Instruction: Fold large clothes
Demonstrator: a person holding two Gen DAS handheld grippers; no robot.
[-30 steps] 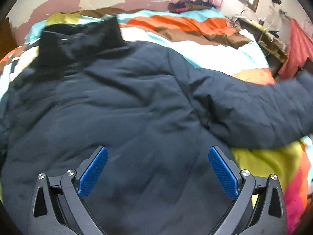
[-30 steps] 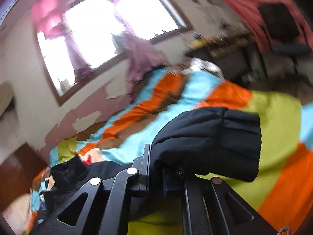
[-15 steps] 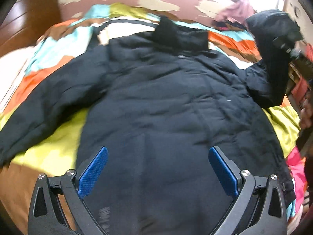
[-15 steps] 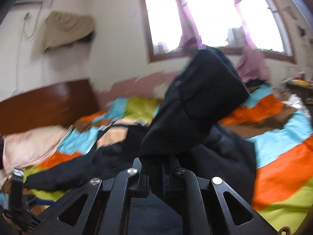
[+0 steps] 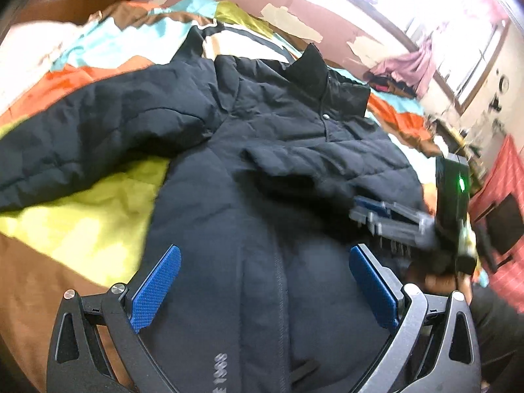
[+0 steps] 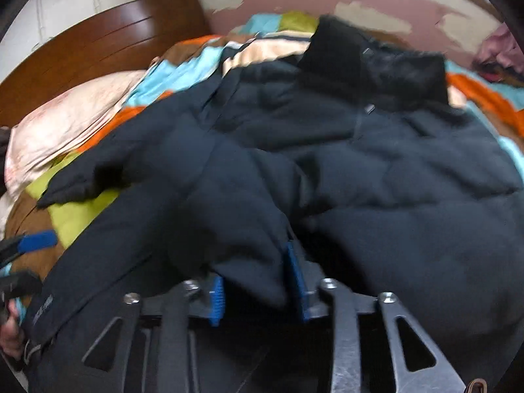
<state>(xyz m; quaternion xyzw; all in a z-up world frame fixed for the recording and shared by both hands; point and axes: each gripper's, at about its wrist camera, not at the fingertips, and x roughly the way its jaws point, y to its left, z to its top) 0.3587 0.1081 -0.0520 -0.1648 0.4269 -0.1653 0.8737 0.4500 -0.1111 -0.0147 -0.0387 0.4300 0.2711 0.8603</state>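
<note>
A dark navy puffer jacket (image 5: 294, 131) (image 6: 409, 180) lies front up on the striped bedspread, collar toward the wall. Its one sleeve (image 5: 294, 163) (image 6: 213, 203) is folded across the chest. My right gripper (image 6: 255, 271) (image 5: 358, 208) sits low over the jacket's front; its jaws are opening, with that sleeve's cuff still between the blue pads. The other sleeve (image 5: 82, 131) stretches out to the left over the bed. My left gripper (image 5: 263, 252) hovers open above the jacket's lower front, nothing between its fingers; one of its pads (image 6: 36, 240) shows at the left edge of the right wrist view.
The colourful bedspread (image 5: 82, 209) covers the bed. A pale pillow (image 6: 65, 121) lies by the wooden headboard (image 6: 98, 42). Pink cloth (image 5: 409, 65) hangs near the window. A red cloth and a dark chair (image 5: 504, 229) stand at the right.
The right gripper swung the sleeve from out at the side over the jacket and lowered it onto the chest, and its jaws have parted. The left gripper shifted sideways along the hem.
</note>
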